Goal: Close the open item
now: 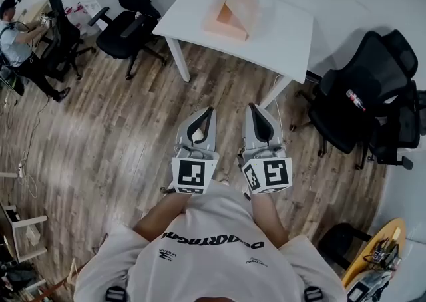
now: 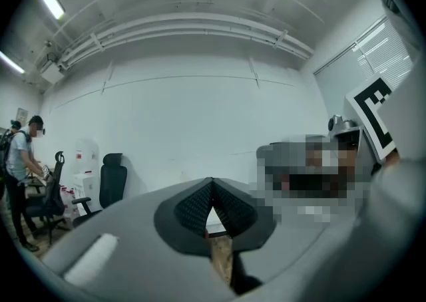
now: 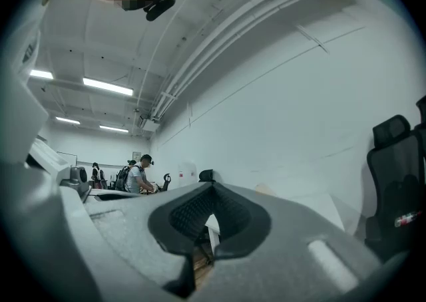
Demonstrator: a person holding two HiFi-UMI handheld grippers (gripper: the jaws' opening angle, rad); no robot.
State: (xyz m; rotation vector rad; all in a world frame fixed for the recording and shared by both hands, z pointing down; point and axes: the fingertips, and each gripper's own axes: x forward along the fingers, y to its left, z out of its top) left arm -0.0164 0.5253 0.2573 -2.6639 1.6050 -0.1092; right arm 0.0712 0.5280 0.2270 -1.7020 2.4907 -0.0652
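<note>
While your left claw (image 1: pixel 210 112) and right claw (image 1: pixel 253 108) are pinched together empty, a hasty shove could slide the open box (image 1: pixel 231 17) over the tabletop (image 1: pixel 287 36) edge.

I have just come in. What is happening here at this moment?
A person stands on the wooden floor and holds the left gripper and the right gripper close to the body. Both have their jaws together and hold nothing. The open box sits on the white table ahead with its lid raised. Neither gripper is near it, so closing has not yet begun.
</note>
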